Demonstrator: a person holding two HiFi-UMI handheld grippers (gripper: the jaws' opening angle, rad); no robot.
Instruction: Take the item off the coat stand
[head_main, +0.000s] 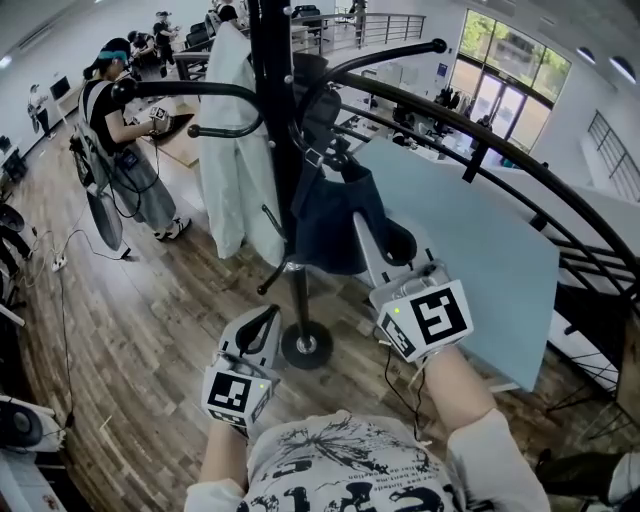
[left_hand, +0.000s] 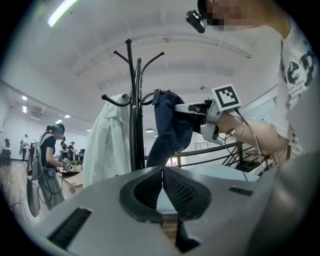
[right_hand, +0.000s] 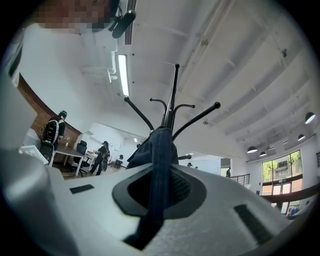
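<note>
Navy fabric is what you have: the dark garment (head_main: 335, 215) hangs from one curved arm (left_hand: 148, 101) of the black coat stand (head_main: 275, 120), and your right claw (right_hand: 160, 190) is clenched on a narrow fold of it, the cloth running straight down between the pads; your left claw (left_hand: 162, 187) is clenched on nothing and held low, near the stand's round base (head_main: 306, 345). The garment is not yet off its arm; the lift is the step in hand, I judge. The risks lie there; a pull outward rather than upward would likely catch the cloth on the arm's knobbed tip and drag the whole stand, which looks narrow-footed and could tip; the thin pinch could also slip if the weight swings. A white coat (head_main: 228, 150) hangs just beside, on the pole's other side; a snagged tug could shake it loose.
</note>
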